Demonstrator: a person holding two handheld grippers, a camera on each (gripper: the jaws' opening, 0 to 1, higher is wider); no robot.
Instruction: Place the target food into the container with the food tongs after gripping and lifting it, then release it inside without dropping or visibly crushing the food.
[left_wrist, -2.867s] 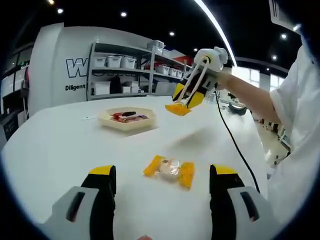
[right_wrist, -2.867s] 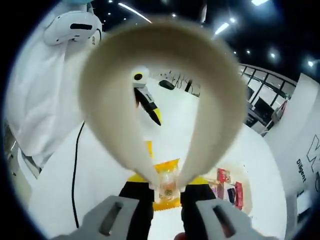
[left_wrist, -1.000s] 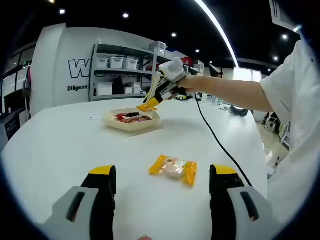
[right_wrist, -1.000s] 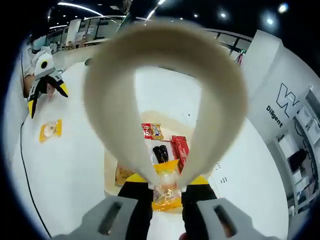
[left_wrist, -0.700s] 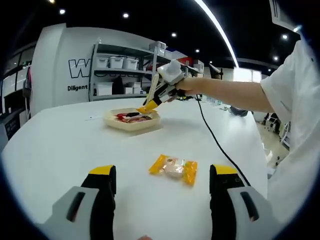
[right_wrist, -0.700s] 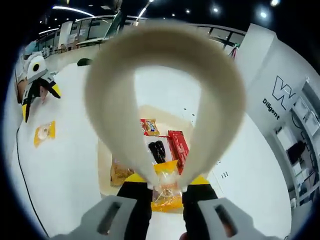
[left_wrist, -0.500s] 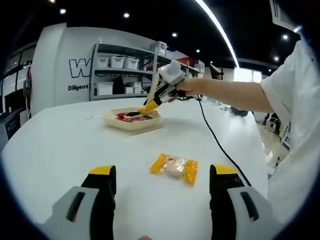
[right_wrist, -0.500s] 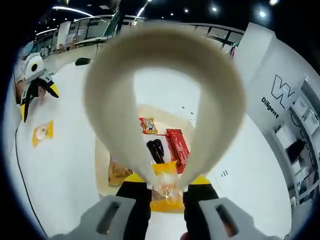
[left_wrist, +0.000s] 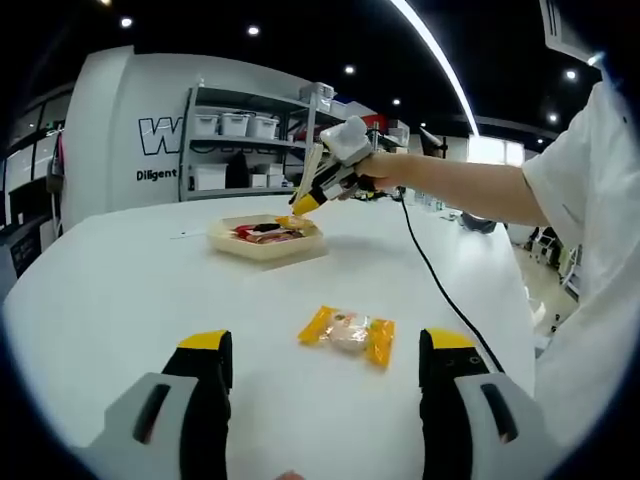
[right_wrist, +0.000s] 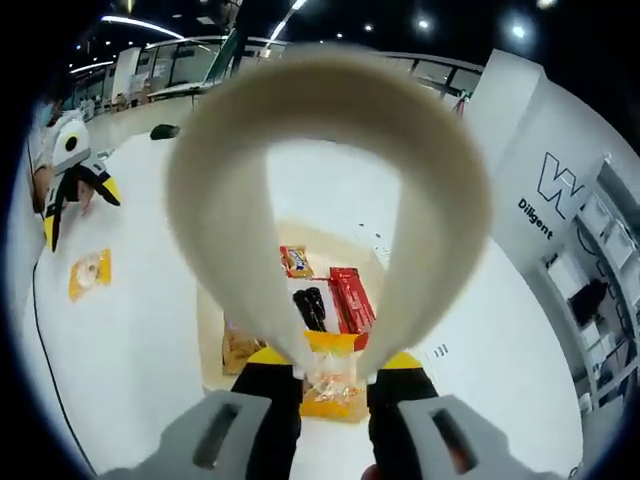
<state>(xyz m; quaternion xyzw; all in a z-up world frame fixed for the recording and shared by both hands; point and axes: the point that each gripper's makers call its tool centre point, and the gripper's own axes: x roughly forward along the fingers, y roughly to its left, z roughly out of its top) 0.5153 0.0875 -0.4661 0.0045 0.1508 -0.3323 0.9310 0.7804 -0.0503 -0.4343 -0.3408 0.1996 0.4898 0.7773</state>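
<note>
My right gripper (right_wrist: 335, 362) is shut on beige food tongs (right_wrist: 215, 200), whose tips pinch a yellow-orange snack packet (right_wrist: 330, 378). The packet hangs over the near edge of the beige tray (right_wrist: 210, 325), which holds red, dark and orange packets. In the left gripper view the right gripper (left_wrist: 338, 160) holds the tongs and the pinched packet (left_wrist: 299, 205) just above the tray (left_wrist: 262, 250), at its right side. My left gripper (left_wrist: 326, 345) stands open low over the table. A second orange packet (left_wrist: 347, 332) lies on the table just beyond its fingertips.
The white table (left_wrist: 120, 290) curves round with bare room left of the tray. A black cable (left_wrist: 440, 290) trails from the right gripper across the table. A person's sleeve (left_wrist: 580, 220) is at the right. Shelving (left_wrist: 240, 150) stands beyond the table.
The right gripper has carried the pinched packet from mid-air over the table to just above the tray. Over the last second it has only shifted slightly. The left gripper has stayed put.
</note>
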